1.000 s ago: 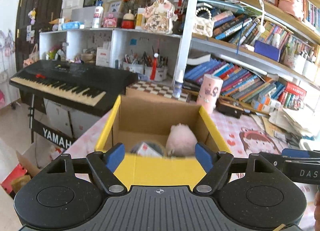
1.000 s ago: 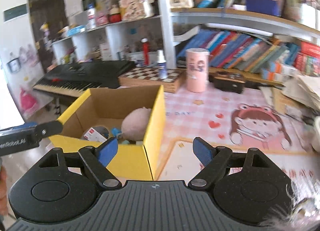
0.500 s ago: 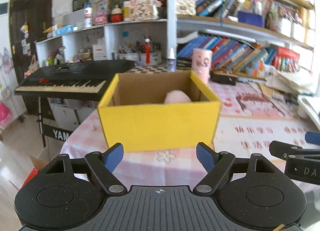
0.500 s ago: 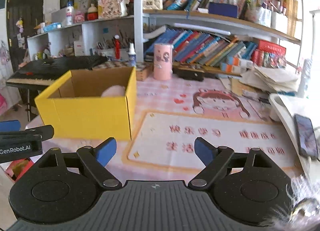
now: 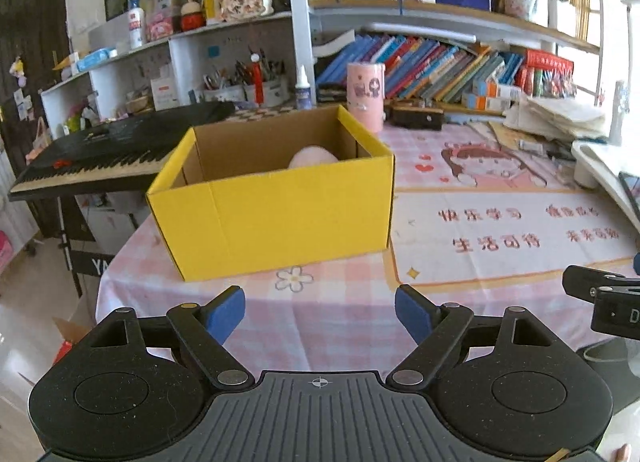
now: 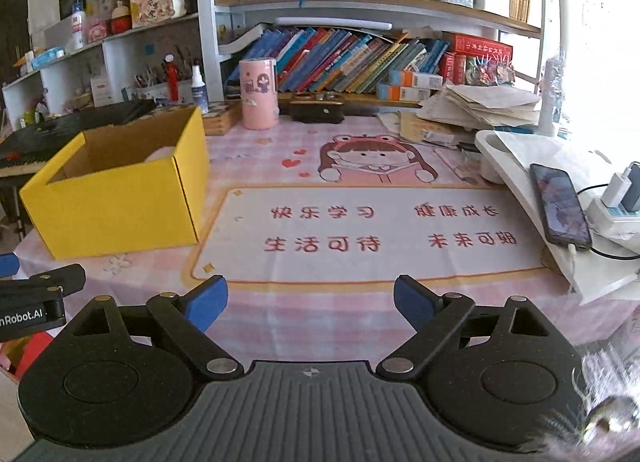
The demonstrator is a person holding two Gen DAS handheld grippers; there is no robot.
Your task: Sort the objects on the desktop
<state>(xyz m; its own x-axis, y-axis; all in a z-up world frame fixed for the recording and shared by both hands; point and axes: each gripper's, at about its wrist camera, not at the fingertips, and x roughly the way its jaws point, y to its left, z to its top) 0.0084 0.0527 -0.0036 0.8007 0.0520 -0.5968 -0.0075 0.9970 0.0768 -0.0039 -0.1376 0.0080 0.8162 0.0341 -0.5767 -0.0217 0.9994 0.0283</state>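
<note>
A yellow cardboard box (image 5: 280,218) stands open on the pink checked tablecloth; it also shows at the left of the right wrist view (image 6: 116,206). A pale pink fluffy toy (image 5: 313,154) pokes above its rim inside. My left gripper (image 5: 319,312) is open and empty, held back from the box's front wall near the table's front edge. My right gripper (image 6: 310,304) is open and empty over the front of the white desk mat (image 6: 360,234). The other contents of the box are hidden by its wall.
A pink cylinder tin (image 6: 259,93), a spray bottle (image 6: 197,87) and a dark case (image 6: 317,107) stand at the back under book shelves. A phone (image 6: 560,206) lies on a white stand at right with a power strip (image 6: 616,210). A black keyboard (image 5: 100,154) sits left.
Both grippers have pulled back from over the box toward the table's front edge. The box now appears farther away and both stay open and empty.
</note>
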